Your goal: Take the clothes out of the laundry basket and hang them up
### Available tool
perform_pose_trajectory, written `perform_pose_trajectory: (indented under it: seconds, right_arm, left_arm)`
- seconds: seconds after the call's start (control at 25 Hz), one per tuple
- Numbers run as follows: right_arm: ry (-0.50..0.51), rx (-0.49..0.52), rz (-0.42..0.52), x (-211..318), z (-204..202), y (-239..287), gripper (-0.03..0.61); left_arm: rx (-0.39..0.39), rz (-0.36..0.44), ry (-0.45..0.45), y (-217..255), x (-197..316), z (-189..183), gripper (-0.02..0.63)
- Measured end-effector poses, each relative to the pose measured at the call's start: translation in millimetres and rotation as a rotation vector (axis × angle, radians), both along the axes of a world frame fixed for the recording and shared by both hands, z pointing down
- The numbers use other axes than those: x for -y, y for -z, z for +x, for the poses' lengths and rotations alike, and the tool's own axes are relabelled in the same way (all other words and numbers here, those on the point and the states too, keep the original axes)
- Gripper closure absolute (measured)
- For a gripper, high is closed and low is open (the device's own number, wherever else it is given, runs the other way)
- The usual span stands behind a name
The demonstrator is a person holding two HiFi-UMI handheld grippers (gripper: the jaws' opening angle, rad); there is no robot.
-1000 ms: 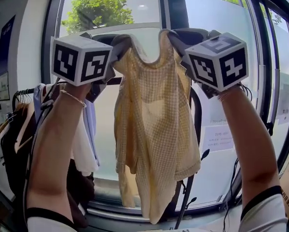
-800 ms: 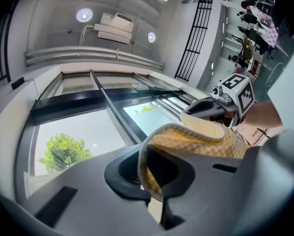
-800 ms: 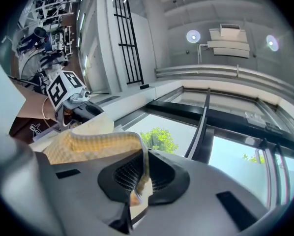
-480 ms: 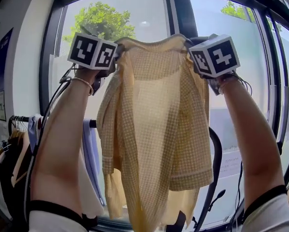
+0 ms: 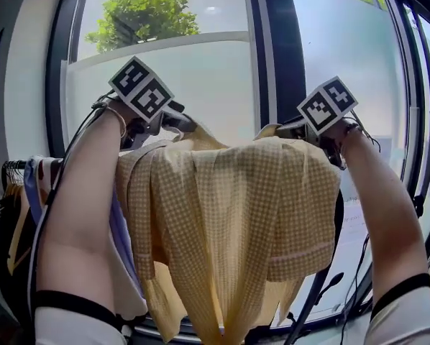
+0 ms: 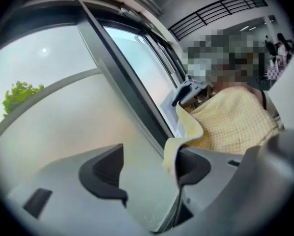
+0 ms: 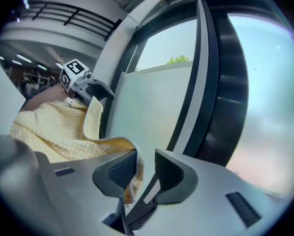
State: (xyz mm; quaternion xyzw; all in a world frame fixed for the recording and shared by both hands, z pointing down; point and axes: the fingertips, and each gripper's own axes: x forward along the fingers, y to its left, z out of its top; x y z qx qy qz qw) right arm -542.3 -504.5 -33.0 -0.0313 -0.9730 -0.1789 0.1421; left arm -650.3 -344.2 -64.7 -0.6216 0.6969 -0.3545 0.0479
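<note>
Tall windows (image 5: 193,77) in dark frames (image 5: 278,56), a green tree (image 5: 139,20) outside, a white wall (image 5: 24,85) at left, bright daylight

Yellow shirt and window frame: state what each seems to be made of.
Yellow shirt: thin woven fabric, probably cotton or a blend; matte, with a fine checked pattern and soft folds. Window frame: dark, smooth, straight-edged bars, likely painted metal, though the look leaves it open.

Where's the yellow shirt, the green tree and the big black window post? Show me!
Yellow shirt (image 5: 229,207), head view: middle of its checked cloth.
Green tree (image 5: 143,16), head view: its leafy crown.
Black window post (image 5: 276,49), head view: upper stretch, above the shirt.
</note>
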Motion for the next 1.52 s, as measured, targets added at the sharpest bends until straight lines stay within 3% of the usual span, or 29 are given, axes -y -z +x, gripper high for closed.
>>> perform_pose_trajectory:
  seconds: [0.04,0.12,0.2,0.24,0.28,0.36,0.44,0.48,0.52,0.64,0.68,0.84,1.0,1.16,1.24,1.32,1.4,1.52]
  right_arm:
    - [0.055,-0.023,-0.038,-6,2,-5,0.430]
    - [0.121,-0.004,-0.091,-15,6,1,0.416]
    - [0.099,0.024,-0.096,-15,6,11,0.416]
    - [0.056,0.001,-0.060,-11,5,8,0.416]
    - [0.006,-0.053,-0.005,-5,5,-1,0.413]
    - [-0.056,-0.210,0.102,4,5,-31,0.365]
    - [-0.033,-0.338,0.140,1,9,-58,0.360]
    - [0.002,-0.364,0.133,-4,9,-65,0.360]
    - [0.048,-0.358,0.112,-12,9,-65,0.360]
    - [0.206,-0.255,0.003,-40,9,-44,0.360]
    - [0.226,-0.253,-0.017,-45,10,-44,0.359]
    - [0.147,-0.303,0.035,-34,5,-60,0.360]
    - [-0.079,-0.573,0.260,12,13,-116,0.359]
    - [-0.125,-0.694,0.259,37,19,-153,0.359]
    - [-0.112,-0.678,0.209,41,20,-159,0.356]
    - [-0.072,-0.605,0.136,40,19,-151,0.354]
    - [0.008,-0.451,0.038,26,14,-122,0.354]
    - [0.230,-0.160,-0.155,-28,7,-46,0.362]
  left_arm:
    - [-0.002,-0.019,-0.029,-4,1,4,0.309]
    - [-0.024,0.003,-0.074,-1,2,12,0.298]
    - [-0.100,0.067,-0.103,10,3,18,0.314]
    - [-0.156,0.076,-0.121,9,3,23,0.363]
    - [-0.206,0.050,-0.140,1,2,27,0.377]
    - [-0.238,-0.100,-0.157,-31,-3,34,0.366]
    - [-0.162,-0.234,-0.150,-53,-7,36,0.343]
    - [-0.132,-0.248,-0.157,-54,-8,37,0.333]
    - [-0.153,-0.222,-0.173,-50,-8,41,0.330]
    - [-0.447,-0.068,-0.234,-38,-6,61,0.313]
    - [-0.474,-0.045,-0.238,-36,-5,62,0.299]
    - [-0.461,-0.007,-0.255,-29,-5,63,0.298]
    - [-0.456,-0.054,-0.286,-37,-6,69,0.299]
    - [-0.429,0.030,-0.289,-24,-9,62,0.299]
    - [-0.428,0.065,-0.267,-20,-9,56,0.299]
    - [-0.422,0.051,-0.249,-25,-9,53,0.299]
    - [-0.410,0.006,-0.244,-33,-9,53,0.299]
    - [-0.404,-0.011,-0.252,-35,-6,56,0.299]
